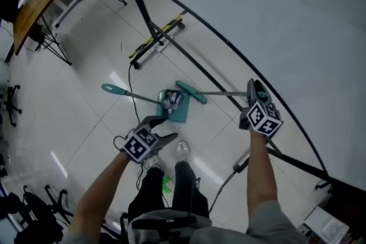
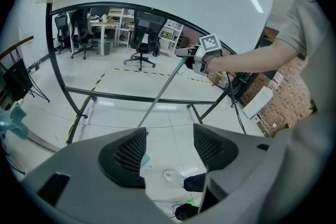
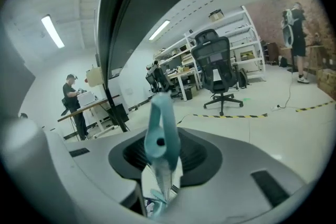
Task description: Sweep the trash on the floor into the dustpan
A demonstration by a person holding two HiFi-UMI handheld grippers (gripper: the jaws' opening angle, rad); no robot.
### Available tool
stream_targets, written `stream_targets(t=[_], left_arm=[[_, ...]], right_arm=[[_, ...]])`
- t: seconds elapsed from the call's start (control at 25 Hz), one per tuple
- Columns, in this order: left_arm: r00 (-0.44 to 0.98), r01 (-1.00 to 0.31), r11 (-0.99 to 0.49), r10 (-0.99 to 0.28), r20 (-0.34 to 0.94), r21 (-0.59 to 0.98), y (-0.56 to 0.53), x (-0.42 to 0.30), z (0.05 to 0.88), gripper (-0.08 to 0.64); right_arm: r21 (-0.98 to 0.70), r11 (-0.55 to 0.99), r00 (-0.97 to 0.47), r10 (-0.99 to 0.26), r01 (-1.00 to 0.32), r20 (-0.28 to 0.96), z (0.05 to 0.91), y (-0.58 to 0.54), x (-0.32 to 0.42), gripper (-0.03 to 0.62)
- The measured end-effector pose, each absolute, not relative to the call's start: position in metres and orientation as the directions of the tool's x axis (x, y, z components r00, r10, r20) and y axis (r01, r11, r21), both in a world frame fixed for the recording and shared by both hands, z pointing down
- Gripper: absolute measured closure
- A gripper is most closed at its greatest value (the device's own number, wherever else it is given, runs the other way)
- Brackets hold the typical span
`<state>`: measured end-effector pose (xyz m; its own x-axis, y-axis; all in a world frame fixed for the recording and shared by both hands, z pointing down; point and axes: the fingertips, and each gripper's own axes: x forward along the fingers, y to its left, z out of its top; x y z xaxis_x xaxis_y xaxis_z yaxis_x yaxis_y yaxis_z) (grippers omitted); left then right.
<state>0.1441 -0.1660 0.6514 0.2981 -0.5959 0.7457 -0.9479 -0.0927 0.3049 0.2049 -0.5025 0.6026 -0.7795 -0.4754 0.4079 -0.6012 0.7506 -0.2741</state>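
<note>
White tile floor (image 1: 86,100) all round, I'm looking steeply down at it. Nearest: 2 black trouser legs (image 1: 183,186) and 1 pale shoe (image 1: 182,151) on the tiles.

Left gripper (image 1: 163,127) hangs just left of the shoe and points down at the floor. Its jaws are wide apart with nothing in them; only tile and the shoe show through the gap in the left gripper view.

Just past it the teal dustpan (image 1: 178,111) lies flat on the floor, its long handle (image 1: 131,94) running off to the left. Trash (image 1: 171,101) sits inside the pan. The teal broom head (image 1: 191,91) rests at the pan's upper right edge, touching or just beside it, I can't tell which.

The grey broom pole (image 1: 223,93) runs right, up to the right gripper (image 1: 251,91). Its jaws are part open; the broom's teal grip end (image 3: 160,134) stands between them with dark pad showing on both sides, so they look loose on it.

Farther out: a black tube frame (image 1: 229,43) crosses the floor, and a wooden surface (image 1: 40,3) stands at top left. In the right gripper view, 1 office chair (image 3: 218,68) stands far off and a person (image 3: 71,97) is at a bench.
</note>
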Motion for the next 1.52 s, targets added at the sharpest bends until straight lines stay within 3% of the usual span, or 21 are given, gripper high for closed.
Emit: stream_targets(t=[0.08, 0.16, 0.6, 0.72, 0.76, 0.88, 0.92, 0.96, 1.52], left_arm=[[0.308, -0.946, -0.103, -0.592, 0.745, 0.309, -0.169, 0.147, 0.656, 0.268], [0.316, -0.944, -0.112, -0.586, 0.746, 0.311, -0.171, 0.148, 0.66, 0.268], [0.319, -0.943, -0.128, -0.612, 0.724, 0.308, -0.189, 0.148, 0.656, 0.268], [0.291, -0.951, -0.119, -0.665, 0.688, 0.287, -0.198, 0.142, 0.634, 0.28], [0.272, -0.955, -0.109, -0.688, 0.673, 0.275, -0.201, 0.137, 0.623, 0.322], [0.209, -0.969, -0.076, -0.758, 0.618, 0.235, -0.203, 0.122, 0.584, 0.444], [0.186, -0.974, -0.064, -0.779, 0.599, 0.219, -0.201, 0.117, 0.569, 0.54], [0.17, -0.976, -0.057, -0.797, 0.58, 0.208, -0.198, 0.113, 0.555, 0.558], [0.125, -0.978, -0.067, -0.946, 0.298, 0.197, -0.122, 0.098, 0.382, 0.559]], right_arm=[[-0.296, 0.725, -0.769, -0.495, -0.622, 0.404, 0.612, -0.504, 0.206, 0.415], [-0.301, 0.715, -0.761, -0.497, -0.631, 0.417, 0.622, -0.502, 0.209, 0.377], [-0.323, 0.72, -0.758, -0.427, -0.615, 0.493, 0.645, -0.484, 0.229, 0.376], [-0.351, 0.762, -0.801, -0.348, -0.544, 0.487, 0.626, -0.441, 0.23, 0.376], [-0.348, 0.789, -0.821, -0.317, -0.506, 0.475, 0.612, -0.425, 0.226, 0.386], [-0.301, 0.858, -0.86, -0.265, -0.417, 0.436, 0.56, -0.378, 0.209, 0.494], [-0.286, 0.871, -0.869, -0.259, -0.399, 0.422, 0.542, -0.363, 0.203, 0.526], [-0.277, 0.881, -0.878, -0.254, -0.383, 0.407, 0.524, -0.349, 0.196, 0.566], [-0.205, 0.969, -0.982, -0.107, -0.138, 0.153, 0.325, -0.182, 0.155, 0.592]])
